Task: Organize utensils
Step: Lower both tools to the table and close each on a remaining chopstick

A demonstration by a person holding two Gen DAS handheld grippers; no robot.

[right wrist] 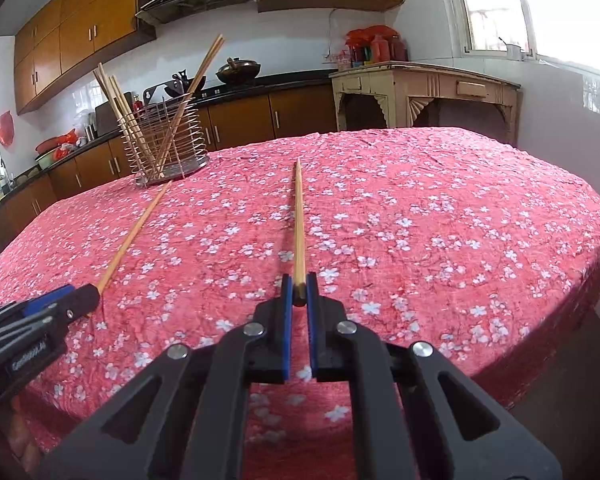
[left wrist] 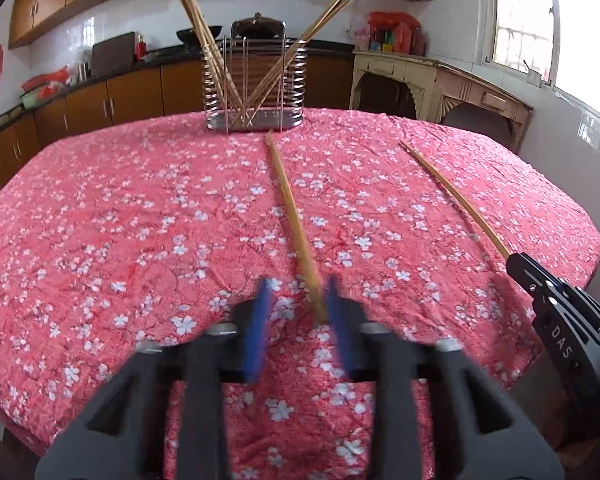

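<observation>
- Your right claw (right wrist: 299, 294) is pinching the right chopstick (right wrist: 299, 220) by its near end. Both blue pads are pressed flat on it, and the stick runs straight ahead of the claw, over the surface (right wrist: 460, 240).
- Your left claw (left wrist: 299, 284) looks spread. There's a visible gap between the pads (that view is pretty blurry, fair warning).
- The left chopstick (left wrist: 288, 200) has its near end between those pads, up against the right-hand one and clear of the left-hand one. From there it points straight out ahead of the claw, toward the wire holder (left wrist: 256, 96).
- The far tip of the left chopstick sits just short of the holder's base.
- The holder stands well ahead of your left claw at the far edge of the surface. From your right claw it's ahead and off to the left.
- It's got a bunch of standing chopsticks (left wrist: 204, 40) in it, leaning out to both sides in a V.
- The two claws sit side by side near the front edge of the surface, apart from each other, with the right one off to the right of the left.
- The surface is covered in a pink flowery cloth (wrinkly all over).
</observation>
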